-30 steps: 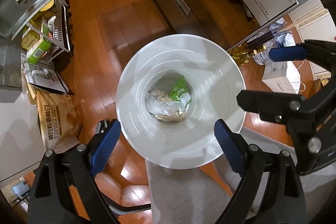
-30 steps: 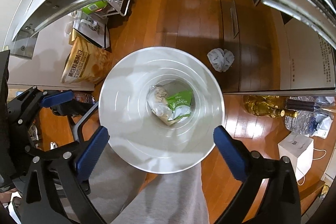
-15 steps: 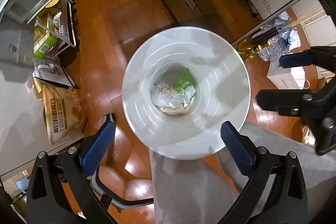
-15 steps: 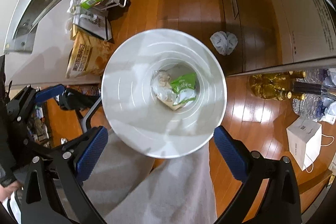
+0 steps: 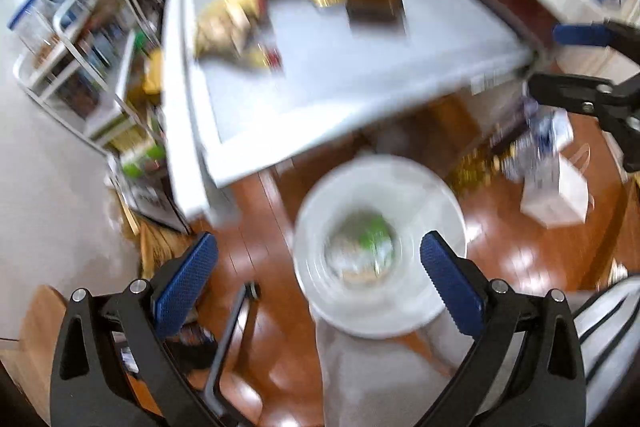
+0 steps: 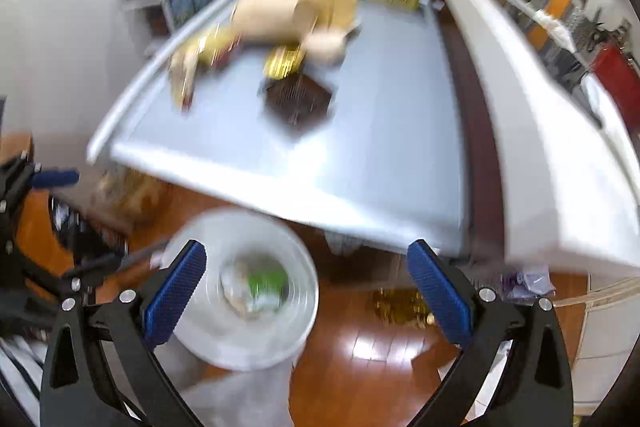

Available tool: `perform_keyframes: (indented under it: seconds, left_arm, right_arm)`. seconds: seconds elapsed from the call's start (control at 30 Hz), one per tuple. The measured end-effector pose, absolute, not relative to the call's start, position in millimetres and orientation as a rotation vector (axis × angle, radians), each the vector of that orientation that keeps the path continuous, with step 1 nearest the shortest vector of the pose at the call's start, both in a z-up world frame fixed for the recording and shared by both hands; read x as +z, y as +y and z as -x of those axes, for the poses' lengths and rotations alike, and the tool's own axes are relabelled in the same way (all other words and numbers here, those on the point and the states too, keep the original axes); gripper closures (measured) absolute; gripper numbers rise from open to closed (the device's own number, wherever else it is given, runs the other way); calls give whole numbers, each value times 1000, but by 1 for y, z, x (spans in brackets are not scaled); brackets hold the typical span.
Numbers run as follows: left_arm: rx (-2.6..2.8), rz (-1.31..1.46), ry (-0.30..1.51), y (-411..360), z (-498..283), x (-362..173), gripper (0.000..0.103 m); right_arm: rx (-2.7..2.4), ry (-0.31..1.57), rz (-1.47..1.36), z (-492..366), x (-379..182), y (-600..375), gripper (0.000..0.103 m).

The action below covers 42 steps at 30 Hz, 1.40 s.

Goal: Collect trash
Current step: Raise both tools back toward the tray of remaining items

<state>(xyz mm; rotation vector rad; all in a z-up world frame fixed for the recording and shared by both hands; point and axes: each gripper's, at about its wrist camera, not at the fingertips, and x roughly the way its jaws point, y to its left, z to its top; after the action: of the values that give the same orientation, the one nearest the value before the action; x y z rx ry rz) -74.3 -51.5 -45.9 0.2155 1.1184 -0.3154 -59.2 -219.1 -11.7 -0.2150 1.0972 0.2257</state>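
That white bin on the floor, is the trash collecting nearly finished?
Partly. The white bin already holds some wrappers. Both the left gripper and right gripper are open and empty. Blurry items, including a dark square one, remain on the table.

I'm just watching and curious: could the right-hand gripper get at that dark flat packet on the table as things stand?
Probably yes. The right gripper is open and empty, and the dark packet lies in the open on the table, with nothing in between. The blur hides finer detail.
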Motion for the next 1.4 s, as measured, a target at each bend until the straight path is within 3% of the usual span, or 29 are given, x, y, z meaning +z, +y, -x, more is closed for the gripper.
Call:
perform_keyframes:
  seconds: [0.27,0.83,1.17,1.4]
  left_arm:
    - [-242,-61,993,-34,34,-9,1]
    - [-266,-14,967,-26,-64,1,1]
    - [-330,-2,999,-48,-116,-16,1]
    - [-342,47,1017,-51,-135,-23,1]
  right_arm:
    - [264,1065,84,-5,12,-205,4]
    - [307,984,295,-157,34,-173,8]
    - [519,1037,642,-220,12,-124,8]
    - [602,1120,738,-252,-16,-110,8]
